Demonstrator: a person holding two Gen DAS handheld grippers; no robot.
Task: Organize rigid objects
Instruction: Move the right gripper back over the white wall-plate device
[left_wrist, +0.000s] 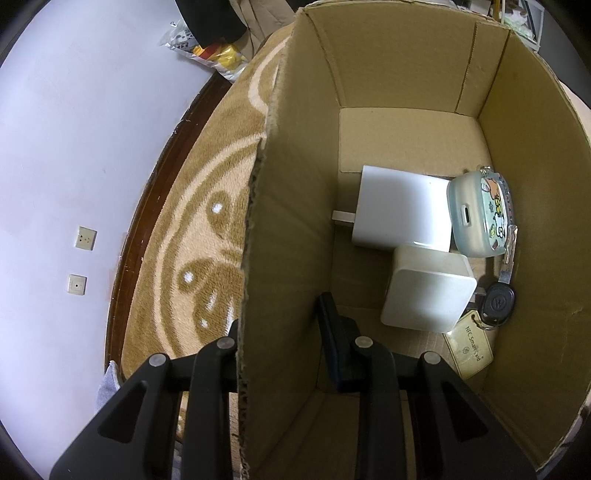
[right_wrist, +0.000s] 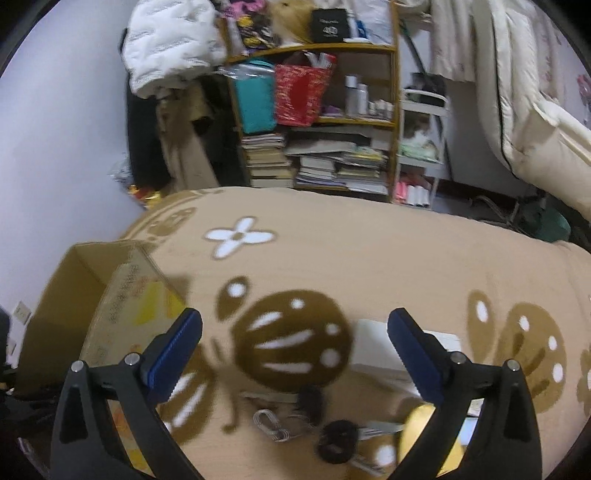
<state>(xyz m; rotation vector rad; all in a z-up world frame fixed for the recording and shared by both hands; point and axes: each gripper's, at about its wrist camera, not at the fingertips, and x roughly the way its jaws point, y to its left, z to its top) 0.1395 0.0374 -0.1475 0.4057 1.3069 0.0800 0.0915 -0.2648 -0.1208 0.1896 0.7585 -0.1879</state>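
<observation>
Left wrist view: The left gripper (left_wrist: 282, 334) straddles the left wall of the cardboard box (left_wrist: 291, 229), one finger outside over the blanket (left_wrist: 207, 236) and the other finger inside the box. The wall stands between the fingers; whether they press on it cannot be told. On the box floor lie a white charger (left_wrist: 400, 212), and nearer the camera a white square adapter (left_wrist: 428, 291) that overlaps the charger's near edge. A pale green earbud case (left_wrist: 478, 216) with cartoon stickers leans against the right wall, touching the charger. Near the right wall lies a black car key (left_wrist: 498, 301), just beside the adapter, with a beige card tag (left_wrist: 469, 350) on its ring.

Right wrist view: The right gripper (right_wrist: 295, 350) is spread wide and holds nothing, above the patterned blanket (right_wrist: 369, 258). Below it, blurred, lie a coiled white cable (right_wrist: 271, 424), a black key (right_wrist: 338, 441), a yellow object (right_wrist: 417, 432) and a white box (right_wrist: 373, 347). The cardboard box (right_wrist: 74, 291) stands at the left. A cluttered shelf (right_wrist: 321, 122) stands behind.
</observation>
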